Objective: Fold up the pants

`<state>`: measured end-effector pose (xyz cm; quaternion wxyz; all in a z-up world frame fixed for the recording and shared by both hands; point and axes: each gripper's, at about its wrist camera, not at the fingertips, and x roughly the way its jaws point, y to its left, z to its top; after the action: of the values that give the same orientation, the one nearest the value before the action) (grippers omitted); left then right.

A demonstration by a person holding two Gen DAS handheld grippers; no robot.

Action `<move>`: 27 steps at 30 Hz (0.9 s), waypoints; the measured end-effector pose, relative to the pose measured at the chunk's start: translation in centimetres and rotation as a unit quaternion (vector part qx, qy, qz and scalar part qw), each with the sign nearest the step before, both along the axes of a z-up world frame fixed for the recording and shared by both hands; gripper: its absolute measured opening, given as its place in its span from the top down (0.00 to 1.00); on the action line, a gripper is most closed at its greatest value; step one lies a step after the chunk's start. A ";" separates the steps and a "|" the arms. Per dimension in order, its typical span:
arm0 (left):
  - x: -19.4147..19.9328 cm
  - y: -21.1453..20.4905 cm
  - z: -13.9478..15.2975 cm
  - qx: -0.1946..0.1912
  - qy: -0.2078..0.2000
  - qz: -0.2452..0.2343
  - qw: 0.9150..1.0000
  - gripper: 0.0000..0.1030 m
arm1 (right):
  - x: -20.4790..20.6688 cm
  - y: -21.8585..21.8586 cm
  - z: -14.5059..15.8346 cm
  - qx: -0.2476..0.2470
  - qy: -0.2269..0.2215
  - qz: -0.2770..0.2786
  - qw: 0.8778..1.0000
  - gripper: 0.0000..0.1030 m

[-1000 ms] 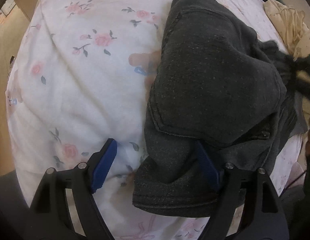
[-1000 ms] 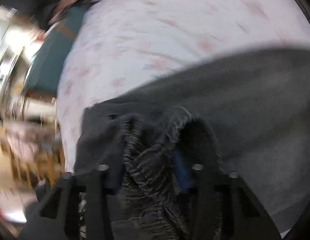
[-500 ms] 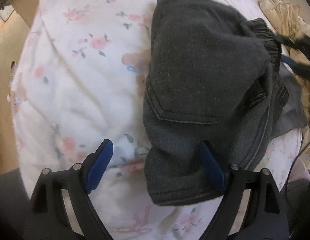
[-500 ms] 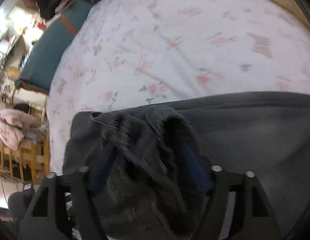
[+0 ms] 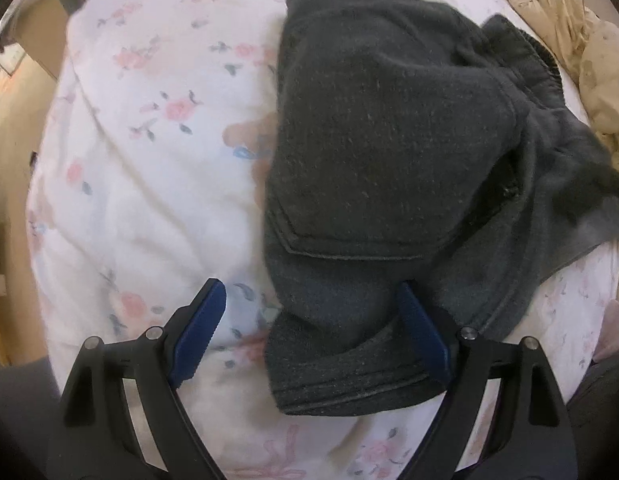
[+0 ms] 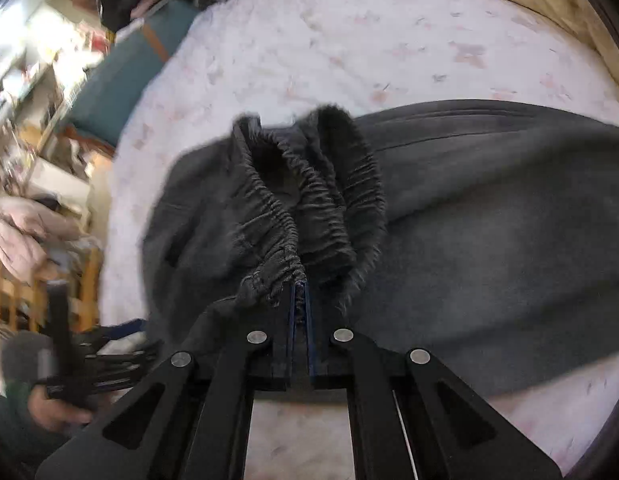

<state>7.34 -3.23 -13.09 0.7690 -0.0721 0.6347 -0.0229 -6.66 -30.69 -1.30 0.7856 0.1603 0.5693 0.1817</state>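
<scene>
Dark grey pants (image 5: 389, 152) lie bunched on a white floral bedsheet (image 5: 149, 160), with the back pocket up and the elastic waistband (image 5: 521, 52) at the far right. My left gripper (image 5: 309, 332) is open; its blue pads straddle the near hem of the pants without closing on it. In the right wrist view my right gripper (image 6: 299, 300) is shut on the gathered elastic waistband (image 6: 309, 200) and holds it raised above the rest of the pants (image 6: 489, 240).
A crumpled beige cloth (image 5: 569, 40) lies at the far right of the bed. A teal bench (image 6: 125, 76) and cluttered shelves stand beyond the bed's left edge. The other hand-held gripper (image 6: 69, 360) shows at lower left of the right wrist view.
My right gripper has closed on the waistband, which now stands bunched up in front of it. The left gripper stayed open and drew back slightly from the hem.
</scene>
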 end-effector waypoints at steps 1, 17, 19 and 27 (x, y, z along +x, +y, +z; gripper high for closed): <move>0.2 0.2 0.2 0.003 -0.002 -0.001 1.000 0.17 | -0.6 -0.9 0.7 0.014 0.002 -0.013 1.000 0.96; 2.2 5.1 6.5 -0.057 -0.055 0.035 0.996 0.17 | -4.1 -4.0 1.2 -0.040 0.012 -0.105 0.994 0.89; 4.1 6.2 7.7 -0.042 -0.063 0.040 0.996 0.17 | -4.2 -3.2 2.8 0.016 -0.014 -0.089 0.996 0.89; 12.4 7.8 5.4 -0.031 -0.058 0.082 0.994 0.17 | 3.9 5.7 -0.9 0.096 0.018 -0.031 0.995 0.90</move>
<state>19.78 4.55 -7.68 0.8016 -0.1457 0.5797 0.0164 -2.77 -25.03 -2.24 0.7613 0.2559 0.5582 0.2081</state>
